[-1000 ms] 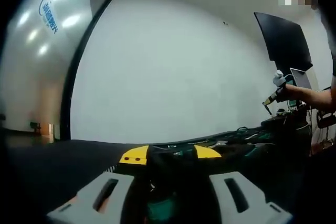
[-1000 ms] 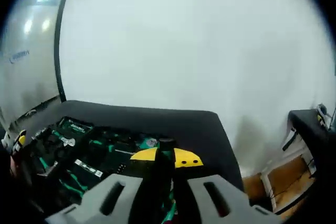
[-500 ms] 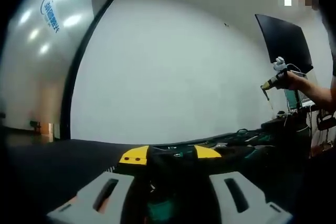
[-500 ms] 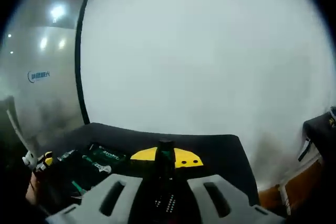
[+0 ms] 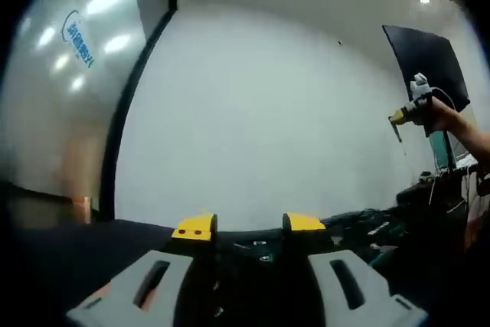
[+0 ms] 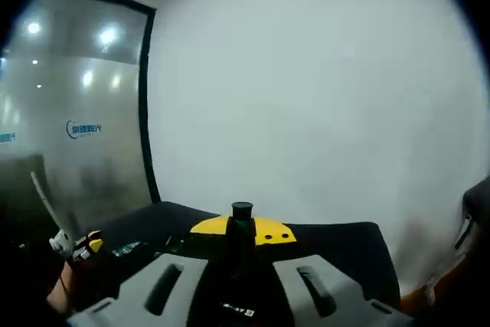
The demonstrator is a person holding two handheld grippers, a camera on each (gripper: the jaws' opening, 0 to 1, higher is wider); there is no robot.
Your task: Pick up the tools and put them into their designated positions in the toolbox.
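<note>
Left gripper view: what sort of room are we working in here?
Probably an office or lab workspace, not a workshop. A plain white wall meets a frosted glass partition bearing a blue logo, and a dark monitor hangs at the right. The black table carries the open toolbox.

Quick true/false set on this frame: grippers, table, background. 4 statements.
1. The right hand-held gripper is empty. False: its jaws are shut on a black tool.
2. The table is black. True.
3. The wall behind the table is white. True.
4. The logo on the glass panel is red. False: it is blue.
</note>
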